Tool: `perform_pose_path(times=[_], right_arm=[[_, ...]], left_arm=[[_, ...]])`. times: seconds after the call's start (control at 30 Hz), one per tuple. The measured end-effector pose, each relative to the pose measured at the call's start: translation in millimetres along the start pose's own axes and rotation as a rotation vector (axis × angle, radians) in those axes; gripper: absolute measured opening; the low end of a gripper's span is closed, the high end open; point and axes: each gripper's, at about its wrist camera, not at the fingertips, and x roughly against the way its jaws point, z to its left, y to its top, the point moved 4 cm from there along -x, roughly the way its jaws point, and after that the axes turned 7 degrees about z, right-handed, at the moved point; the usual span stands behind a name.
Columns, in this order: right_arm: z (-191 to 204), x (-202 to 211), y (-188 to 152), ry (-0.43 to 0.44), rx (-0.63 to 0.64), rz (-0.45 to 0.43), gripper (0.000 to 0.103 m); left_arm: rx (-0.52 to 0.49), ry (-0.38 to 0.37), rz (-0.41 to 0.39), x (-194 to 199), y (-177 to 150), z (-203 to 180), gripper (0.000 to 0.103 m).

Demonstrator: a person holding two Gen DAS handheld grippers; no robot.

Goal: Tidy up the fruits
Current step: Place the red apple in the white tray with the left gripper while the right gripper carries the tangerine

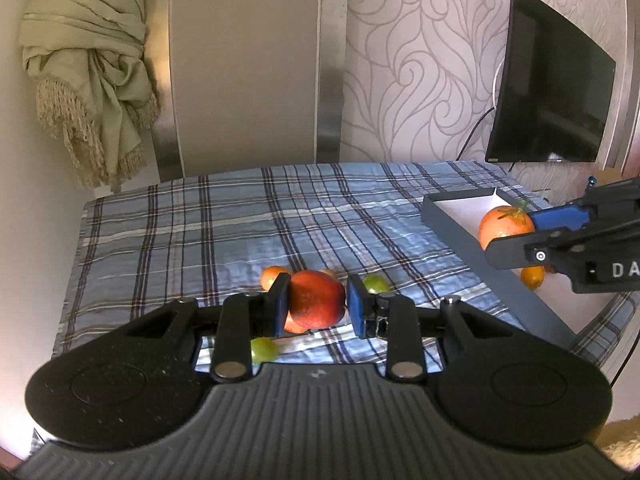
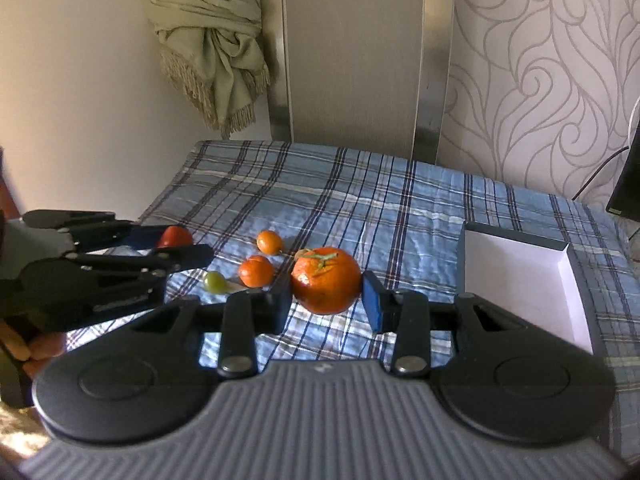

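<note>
while my left gripper [image 1: 317,305] looks out along its fingers, i have a red apple [image 1: 317,299] clamped between the two blue pads, lifted above the plaid cloth [image 1: 168,240]. under and past it lie a green fruit [image 1: 376,283] and a small orange [image 1: 273,276]. off to the right my other tool carries its load beside the grey box [image 1: 460,220].

from the right side, my right gripper [image 2: 326,294] is closed on a stemmed tangerine [image 2: 326,280] — the pads press both flanks. the box [image 2: 520,276], white inside, sits just right of it. two small oranges [image 2: 256,270] and a green one [image 2: 215,282] wait on the cloth.

to do this well, i judge i should carry the tangerine over the rim, lower it before letting go — not drop it — and keep the apple clear.
</note>
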Motion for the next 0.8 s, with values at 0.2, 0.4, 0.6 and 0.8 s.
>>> perform_pose_path(times=[0.2,0.4,0.6,0.8], right_arm=[[-3.7,9.9,-10.0,0.003,-0.009,0.006,0.04],[-10.7,12.8,-28.6,0.024,-0.026,0.043,0.04],[-25.7,21.6,-37.5,0.037,-0.051,0.047,0.04],[-35.7,25.6,-46.4,0.055,-0.058,0.045,0.04]], left_arm=[[0.028,0.008,0.013,-0.4,-4.7,-5.3,0.035],[0.051,0.026,0.049,-3.4,-11.5,-11.1,0.035],[0.043,0.041,0.054,-1.5,-9.0,-21.6,0.035],[0.028,0.056,0.068,-1.5,-9.4,-33.9,0.035]])
